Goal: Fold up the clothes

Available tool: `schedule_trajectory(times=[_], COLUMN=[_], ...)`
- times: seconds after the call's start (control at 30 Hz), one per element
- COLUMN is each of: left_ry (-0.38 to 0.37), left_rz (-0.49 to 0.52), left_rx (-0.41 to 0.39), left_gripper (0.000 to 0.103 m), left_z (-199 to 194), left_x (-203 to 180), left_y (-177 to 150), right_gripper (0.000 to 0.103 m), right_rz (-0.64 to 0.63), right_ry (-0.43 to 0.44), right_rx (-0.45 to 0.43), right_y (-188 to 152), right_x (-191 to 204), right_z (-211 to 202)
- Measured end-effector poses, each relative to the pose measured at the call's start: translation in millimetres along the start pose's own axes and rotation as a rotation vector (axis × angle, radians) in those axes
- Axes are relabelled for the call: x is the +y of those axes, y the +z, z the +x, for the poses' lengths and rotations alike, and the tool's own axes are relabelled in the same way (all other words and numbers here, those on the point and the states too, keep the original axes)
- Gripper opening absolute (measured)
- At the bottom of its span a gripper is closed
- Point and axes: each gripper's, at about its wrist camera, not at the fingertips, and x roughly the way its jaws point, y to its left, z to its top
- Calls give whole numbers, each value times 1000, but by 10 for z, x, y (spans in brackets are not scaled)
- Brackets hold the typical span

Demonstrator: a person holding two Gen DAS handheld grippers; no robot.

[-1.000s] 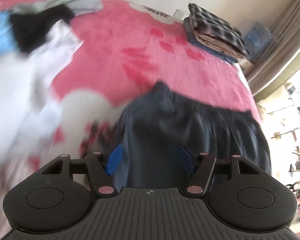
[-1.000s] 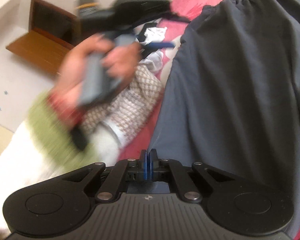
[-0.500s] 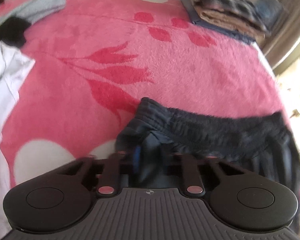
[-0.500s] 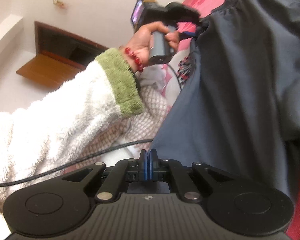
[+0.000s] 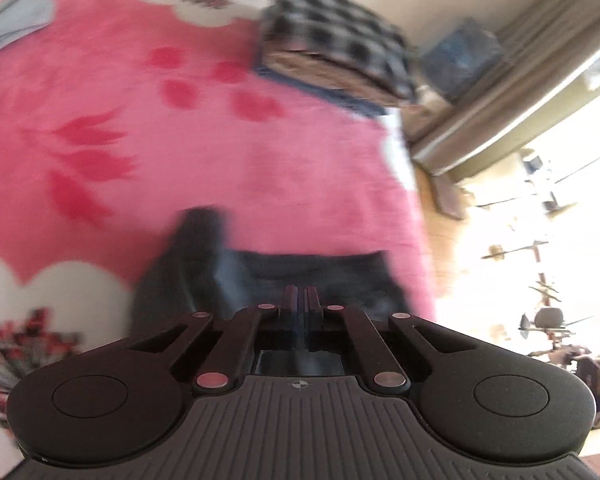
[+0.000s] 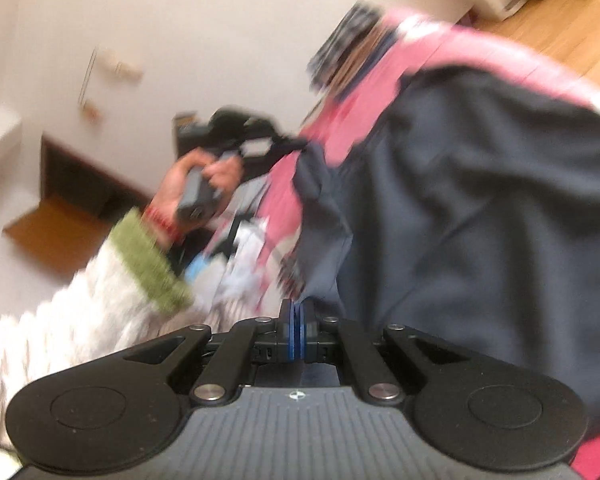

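Progress: a folded stack, checked cloth on top (image 5: 336,44), sits at 1 o'clock at the far edge of the pink floral blanket (image 5: 260,160). Loose items lie off at 10 o'clock: a grey garment (image 5: 16,16) in the left view, and white and light-blue pieces (image 6: 236,264) in the right view. So some folding looks done and some appears left.

In hand: dark grey shorts with a gathered waistband (image 6: 480,208), spread over the blanket's near edge, one corner raised. Whether this is mid-fold or only being straightened, motion blur leaves unsettled.

Left gripper (image 5: 300,300): fingers pressed together at 6 o'clock, dark fabric (image 5: 204,256) pinched between them.

Right gripper (image 6: 296,320): blue pads closed, fabric edge apparently caught there; the contact is blurred.

Person's left hand (image 6: 204,184) grips the other tool's handle at 10 o'clock.
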Motion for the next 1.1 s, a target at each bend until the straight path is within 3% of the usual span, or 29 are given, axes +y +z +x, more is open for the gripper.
schedule_trajectory(times=[0.2, 0.4, 0.43, 0.5, 0.67, 0.8, 1.03, 1.1], left_ry=[-51, 22, 38, 101, 264, 360, 492, 496], left_rz=[66, 168, 185, 234, 294, 310, 377, 366], left_rx=[-11, 24, 37, 35, 46, 103, 96, 88], left_gripper=[0, 3, 6, 29, 43, 43, 42, 21], left_z=[269, 477, 497, 503, 542, 641, 839, 859], left_x=[-655, -743, -709, -591, -301, -232, -294, -264], left_y=[-53, -52, -44, -13, 26, 10, -93, -110], right_gripper=[2, 1, 1, 1, 1, 1, 1, 1], right_rz=[89, 163, 169, 173, 205, 214, 199, 198], right_ry=[-68, -96, -98, -94, -74, -80, -86, -86], right_rx=[-182, -229, -225, -217, -202, -197, -184, -185], right_y=[259, 393, 383, 365, 260, 239, 203, 195], right_x=[-483, -870, -903, -956, -1073, -1090, -1053, -1054], right_z=[-544, -785, -771, -728, -722, -708, -639, -636])
